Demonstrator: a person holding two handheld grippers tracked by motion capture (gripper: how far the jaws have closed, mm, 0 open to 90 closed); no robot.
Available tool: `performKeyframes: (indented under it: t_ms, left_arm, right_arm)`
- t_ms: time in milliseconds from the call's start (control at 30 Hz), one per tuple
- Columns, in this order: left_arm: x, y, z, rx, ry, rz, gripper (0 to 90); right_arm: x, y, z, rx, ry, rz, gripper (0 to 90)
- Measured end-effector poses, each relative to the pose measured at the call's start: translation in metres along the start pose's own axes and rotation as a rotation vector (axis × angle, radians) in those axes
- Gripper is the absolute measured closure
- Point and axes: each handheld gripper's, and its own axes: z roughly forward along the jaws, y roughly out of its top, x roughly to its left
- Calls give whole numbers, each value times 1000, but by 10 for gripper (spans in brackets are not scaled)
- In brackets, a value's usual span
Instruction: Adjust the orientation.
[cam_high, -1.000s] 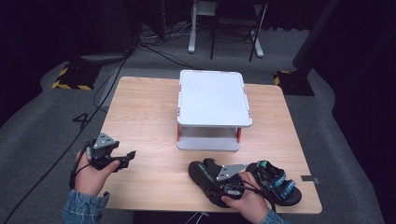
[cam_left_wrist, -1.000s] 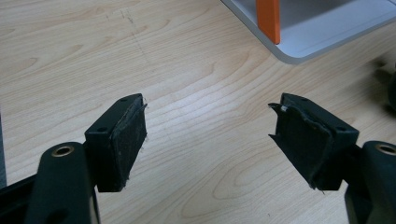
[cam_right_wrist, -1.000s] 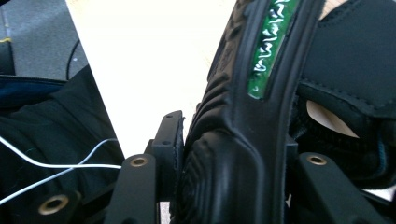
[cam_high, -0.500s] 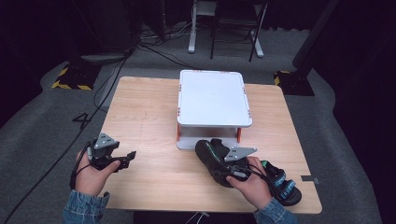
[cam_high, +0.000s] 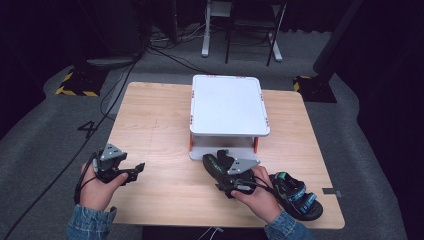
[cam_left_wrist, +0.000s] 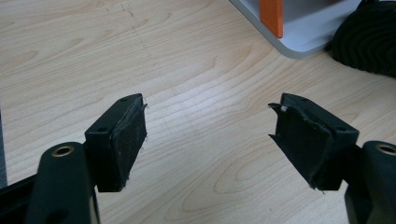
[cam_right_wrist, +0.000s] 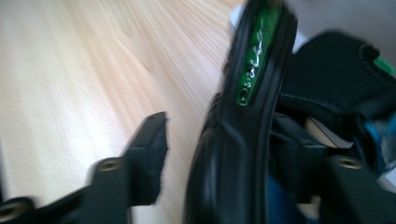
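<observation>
We see the right gripper with jaws just opened, its left pad clear of the sandal standing between them at the white shelf's foot; the left gripper gapes empty over bare table; a second sandal lies near the front edge.

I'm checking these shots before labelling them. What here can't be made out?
- Right tongs, high view: tips hidden by the sandal and the grey plate; contact unreadable.
- Right gripper view: motion blur; the far pad sits behind the sandal's sole.
- Second sandal, high view: partly covered by the right hand.
- White rack: lower shelf shadowed by its top.
</observation>
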Motion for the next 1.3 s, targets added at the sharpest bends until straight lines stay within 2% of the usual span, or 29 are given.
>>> performKeyframes:
  t_ms: [100, 233, 333, 367, 400, 433, 467, 500, 533, 567, 600, 633, 667, 733, 800, 833, 867, 900, 933, 967, 1000, 1033, 1067, 1100, 1133, 1167, 1200, 1233, 1300]
  left_arm:
    - [-1, 0, 2, 3, -5, 3, 254]
    - [-1, 0, 3, 8, -6, 3, 254]
    - [-1, 0, 4, 8, -10, 3, 254]
    - [-1, 0, 4, 10, -11, 3, 254]
    - [-1, 0, 4, 10, -12, 4, 254]
    - [-1, 0, 4, 11, -13, 5, 254]
    - [-1, 0, 3, 12, -13, 6, 254]
    - [-1, 0, 3, 8, -10, 6, 254]
    - [-1, 0, 3, 8, -10, 6, 254]
    - [-1, 0, 2, 5, -12, -1, 254]
    - [-1, 0, 2, 5, -12, -1, 254]
    - [0, 0, 2, 2, -10, -2, 254]
    - [0, 0, 2, 4, -10, -2, 254]
    - [0, -1, 2, 5, -11, -3, 254]
    - [1, 0, 2, 7, -12, 1, 254]
    - [1, 0, 2, 6, -9, 5, 254]
    - [1, 0, 2, 6, -10, 2, 254]
    - [1, 0, 2, 6, -10, 2, 254]
    - [1, 0, 2, 7, -11, 1, 254]
    - [1, 0, 2, 8, -12, 1, 254]
    - [1, 0, 2, 8, -12, 1, 254]
    - [0, 0, 2, 6, -10, -2, 254]
    - [0, 0, 2, 7, -11, 2, 254]
    - [0, 0, 3, 7, -13, 2, 254]
    - [-1, 0, 3, 7, -12, 0, 254]
    - [-1, 0, 3, 7, -13, 2, 254]
    - [-1, 0, 3, 7, -13, 2, 254]
    - [-1, 0, 3, 6, -13, 2, 254]
    - [0, 0, 3, 6, -9, 2, 254]
  right_arm:
    - [5, 2, -2, -6, 5, -17, 365]
    - [16, 6, -3, -19, 15, -73, 358]
    - [28, 11, -6, -44, 77, -113, 398]
    - [38, 13, -4, -49, 154, -133, 437]
    - [38, 13, -4, -49, 154, -133, 437]
    - [43, 13, -2, -50, 200, -133, 445]
    - [48, 12, 2, -29, 223, -138, 435]
    - [55, 9, 10, 38, 240, -190, 493]
    - [59, 7, 14, 41, 247, -204, 387]
    - [62, 5, 18, 51, 197, -221, 390]
    - [62, 5, 18, 51, 197, -221, 390]
    - [64, 5, 18, 55, 198, -248, 391]
    - [64, 5, 17, 49, 217, -222, 375]
    - [63, 6, 14, 38, 222, -216, 375]
    - [60, 7, 7, 21, 223, -198, 380]
    - [54, 7, -4, -21, 228, -164, 408]
    - [54, 7, -4, -21, 228, -164, 408]
    - [51, 8, -10, -28, 230, -141, 399]
    - [47, 7, -15, -58, 221, -129, 381]
    - [41, 6, -24, -93, 178, -95, 373]
    - [41, 6, -24, -93, 178, -95, 373]
    - [32, 2, -31, -124, 94, -9, 304]
    - [32, 2, -31, -124, 94, -9, 304]
    - [28, -1, -32, -134, 65, 28, 284]
    - [25, -3, -31, -134, 59, 54, 265]
    - [23, -9, -26, -114, 82, 93, 213]
    - [23, -9, -26, -114, 82, 93, 213]
    - [27, -12, -21, -87, 97, 96, 175]
    - [34, -14, -17, -77, 78, 81, 165]
